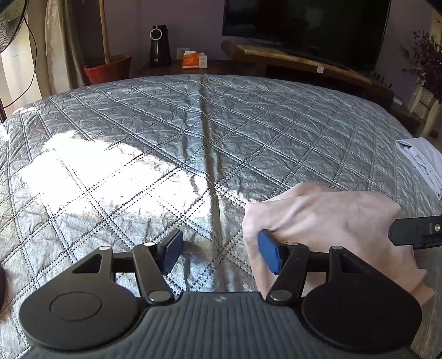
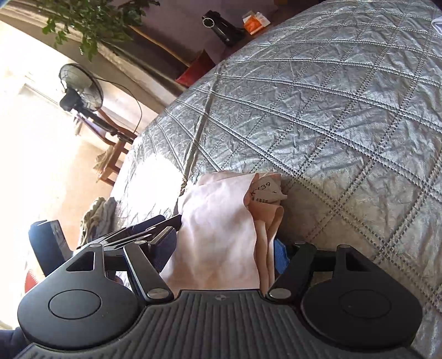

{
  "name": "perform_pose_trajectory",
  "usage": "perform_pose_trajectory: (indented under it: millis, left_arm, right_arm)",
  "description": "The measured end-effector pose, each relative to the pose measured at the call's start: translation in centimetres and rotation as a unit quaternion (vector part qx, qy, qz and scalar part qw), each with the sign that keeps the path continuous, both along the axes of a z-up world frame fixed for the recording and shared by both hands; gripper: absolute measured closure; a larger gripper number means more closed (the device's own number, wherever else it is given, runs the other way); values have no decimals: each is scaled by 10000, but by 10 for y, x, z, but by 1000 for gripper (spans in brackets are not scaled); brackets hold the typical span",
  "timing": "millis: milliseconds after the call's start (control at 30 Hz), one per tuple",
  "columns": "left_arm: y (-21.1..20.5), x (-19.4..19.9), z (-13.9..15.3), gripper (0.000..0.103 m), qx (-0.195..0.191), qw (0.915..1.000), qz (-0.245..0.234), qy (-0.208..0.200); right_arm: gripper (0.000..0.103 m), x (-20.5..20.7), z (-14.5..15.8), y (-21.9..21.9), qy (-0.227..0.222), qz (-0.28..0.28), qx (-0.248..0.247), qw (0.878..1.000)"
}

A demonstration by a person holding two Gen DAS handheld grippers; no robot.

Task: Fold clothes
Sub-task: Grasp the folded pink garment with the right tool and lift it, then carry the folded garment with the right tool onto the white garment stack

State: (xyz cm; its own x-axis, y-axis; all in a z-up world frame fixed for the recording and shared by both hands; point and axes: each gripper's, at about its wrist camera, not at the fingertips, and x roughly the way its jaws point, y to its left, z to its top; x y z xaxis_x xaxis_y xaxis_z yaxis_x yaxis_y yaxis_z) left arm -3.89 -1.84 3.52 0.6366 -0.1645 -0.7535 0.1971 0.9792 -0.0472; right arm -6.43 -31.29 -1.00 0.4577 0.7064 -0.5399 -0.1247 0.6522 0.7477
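Note:
A pale pink garment lies bunched on the grey quilted bedspread at the lower right of the left wrist view. My left gripper is open; its right fingertip touches the garment's left edge and nothing lies between the fingers. In the right wrist view the same garment, with a printed label, fills the gap of my right gripper, whose fingers stand wide apart around it. The right gripper's finger also shows in the left wrist view.
A folded light-blue garment lies at the bed's right edge. A crumpled grey-green cloth lies at the bed's near left. Beyond the bed stand a TV, a wooden TV bench, a red pot, a fan.

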Motion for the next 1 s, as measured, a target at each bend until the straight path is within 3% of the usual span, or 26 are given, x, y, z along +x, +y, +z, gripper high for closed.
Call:
perform_pose_trajectory:
  millis: [100,200,267,433,533,633,800,900,1000]
  left_arm:
    - [1,0,0,44,-25,10000,28,8]
    - [1,-1,-1,44,-24,10000,43,7]
    - [1,-1,-1,44,-23,10000,47,6]
    - [2,0,0,43,-26,10000,54,15]
    - [4,1,0,45,-93,9999,96,39]
    - [8,2,1,47,-230,9996,173,63]
    - [26,4,9,55,-809,9949,580,-175]
    - [31,1,15,55,-914,9924,730,-391]
    - [32,1,17,55,-955,9915,769,-437]
  right_arm:
    - [28,2,-3,0,-62,145,-47,9999]
    - [27,9,-8,-4,132,77,349,9993]
    - [34,17,-14,0,142,303,557,9979]
    - [66,25,-19,9,144,530,337,9979]
    - [70,26,-18,13,233,597,245,9976]
    - [80,22,-19,20,481,606,571,9954]
    - [84,-5,-19,10,529,-125,1395,9887]
    - [85,-28,-16,-6,428,-715,1865,9789]
    - [85,-49,-6,-36,162,-1467,2353,9606]
